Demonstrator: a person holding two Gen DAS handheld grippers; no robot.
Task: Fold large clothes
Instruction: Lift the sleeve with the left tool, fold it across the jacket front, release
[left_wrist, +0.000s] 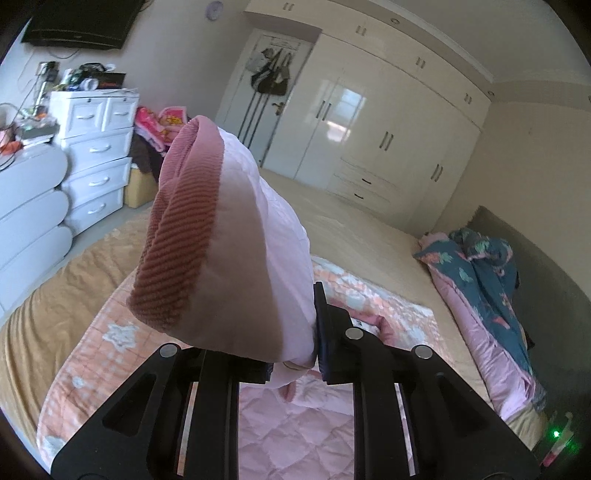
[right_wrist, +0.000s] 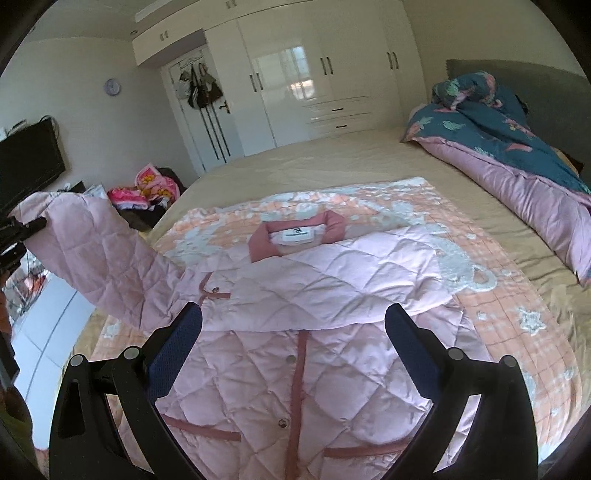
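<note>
The pink quilted jacket (right_wrist: 295, 314) lies front-up on the patterned blanket (right_wrist: 517, 332), collar (right_wrist: 299, 236) away from the right gripper (right_wrist: 295, 332), whose jaws gape empty above it. The left gripper (left_wrist: 291, 354) pinches the sleeve cuff (left_wrist: 181, 251), held raised off to the jacket's left, so that sleeve likely folds rightward across the chest.

Cream wardrobe (right_wrist: 295, 74), white drawer chest (left_wrist: 96, 147), wall television (left_wrist: 81, 22), teal floral quilt (right_wrist: 498, 125), peach patterned blanket (right_wrist: 498, 295), tan bedspread (right_wrist: 314, 162)

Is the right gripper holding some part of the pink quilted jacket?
No, the right gripper hovers open above the pink quilted jacket, gripping nothing.
</note>
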